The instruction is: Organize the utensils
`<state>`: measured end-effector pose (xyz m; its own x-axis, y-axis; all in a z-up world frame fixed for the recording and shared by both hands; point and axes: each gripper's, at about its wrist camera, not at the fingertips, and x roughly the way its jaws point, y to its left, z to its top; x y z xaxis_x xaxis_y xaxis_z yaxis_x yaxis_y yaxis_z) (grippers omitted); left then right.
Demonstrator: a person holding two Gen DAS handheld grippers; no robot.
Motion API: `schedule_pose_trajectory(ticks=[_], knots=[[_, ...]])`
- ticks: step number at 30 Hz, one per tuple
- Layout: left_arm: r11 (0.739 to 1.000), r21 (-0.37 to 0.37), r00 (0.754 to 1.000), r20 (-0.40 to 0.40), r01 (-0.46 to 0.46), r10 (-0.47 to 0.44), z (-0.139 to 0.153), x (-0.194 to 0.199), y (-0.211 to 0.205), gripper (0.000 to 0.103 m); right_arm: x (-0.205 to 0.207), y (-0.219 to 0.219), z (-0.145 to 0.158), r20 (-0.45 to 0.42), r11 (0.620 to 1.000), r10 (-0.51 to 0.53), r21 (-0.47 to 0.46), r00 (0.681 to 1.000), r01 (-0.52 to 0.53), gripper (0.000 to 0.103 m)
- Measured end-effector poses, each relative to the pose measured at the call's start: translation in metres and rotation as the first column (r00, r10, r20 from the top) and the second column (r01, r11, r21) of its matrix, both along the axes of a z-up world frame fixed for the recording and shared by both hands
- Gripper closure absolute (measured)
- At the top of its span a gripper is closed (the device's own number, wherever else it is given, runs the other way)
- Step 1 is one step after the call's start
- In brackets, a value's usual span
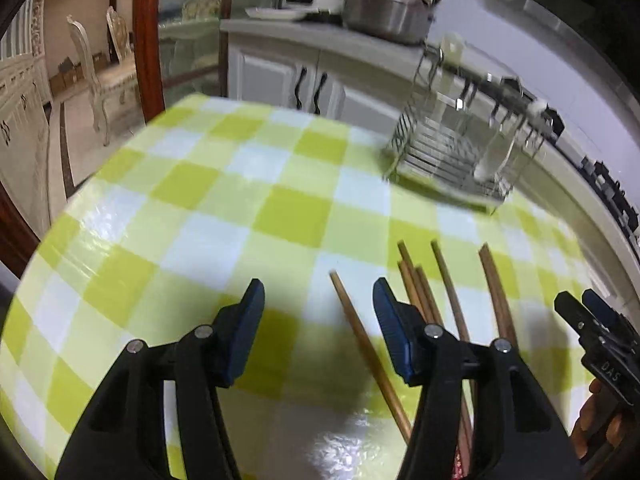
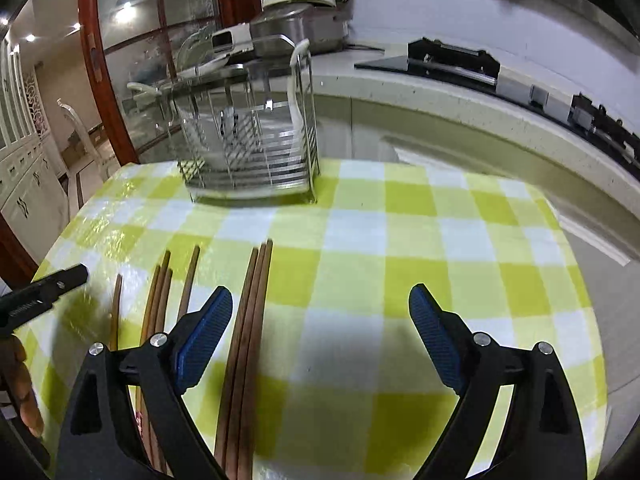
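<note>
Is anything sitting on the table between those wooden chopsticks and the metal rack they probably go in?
Nothing visible does. Only bare checked tablecloth lies between the chopsticks and the metal rack at the table's far edge. Both hand-held grippers are open above the chopsticks.

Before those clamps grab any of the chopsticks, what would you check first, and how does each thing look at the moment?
1. Left hand-held gripper open: ok, one chopstick lies between its blue pads, untouched.
2. Right hand-held gripper open: ok, jaws wide, a chopstick bundle just inside its left pad.
3. Chopsticks lying flat on the checked tablecloth: ok, though several overlap.
4. Wire utensil rack standing upright at the far edge: ok.
5. Free room in the rack: cannot tell, the picture is blurred there.
6. The two grippers apart from each other: ok, close but not touching.
</note>
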<state>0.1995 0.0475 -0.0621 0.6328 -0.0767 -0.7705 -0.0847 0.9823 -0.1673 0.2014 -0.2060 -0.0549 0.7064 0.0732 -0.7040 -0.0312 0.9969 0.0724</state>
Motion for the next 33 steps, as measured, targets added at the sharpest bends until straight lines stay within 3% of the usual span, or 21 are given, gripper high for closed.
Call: schedule_pose_trajectory(ticks=[6, 7, 9, 14, 16, 18, 33], knots=[[0.999, 0.019, 0.998, -0.058, 0.035, -0.034, -0.019, 0.006, -0.019, 0.058, 0.003, -0.009, -0.015, -0.052, 1.000, -0.008, 0.024, 0.999, 0.010, 0.019], [0.999, 0.030, 0.997, -0.069, 0.037, -0.035, -0.023, 0.007, -0.021, 0.064, 0.003, -0.010, -0.016, -0.057, 1.000, -0.008, 0.026, 0.998, 0.010, 0.019], [0.996, 0.079, 0.997, -0.072, 0.042, -0.036, -0.025, 0.009, -0.027, 0.069, 0.003, -0.010, -0.017, -0.061, 1.000, -0.001, 0.030, 0.998, 0.003, 0.019], [0.979, 0.185, 0.995, -0.071, 0.082, -0.070, -0.027, 0.010, -0.045, 0.072, 0.008, -0.006, -0.020, -0.082, 0.999, 0.019, 0.027, 0.996, -0.017, 0.019], [0.974, 0.200, 0.993, -0.059, 0.109, -0.099, -0.027, 0.008, -0.052, 0.086, 0.011, -0.002, -0.023, -0.095, 0.999, 0.026, 0.022, 0.995, -0.024, 0.019], [0.966, 0.222, 0.991, -0.052, 0.128, -0.120, -0.027, 0.007, -0.057, 0.091, 0.015, 0.001, -0.027, -0.108, 1.000, 0.029, 0.014, 0.994, -0.028, 0.019], [0.968, 0.203, 0.989, -0.020, 0.147, -0.146, -0.028, 0.006, -0.055, 0.091, 0.039, 0.010, -0.046, -0.164, 0.999, 0.004, -0.045, 0.986, -0.012, 0.019]])
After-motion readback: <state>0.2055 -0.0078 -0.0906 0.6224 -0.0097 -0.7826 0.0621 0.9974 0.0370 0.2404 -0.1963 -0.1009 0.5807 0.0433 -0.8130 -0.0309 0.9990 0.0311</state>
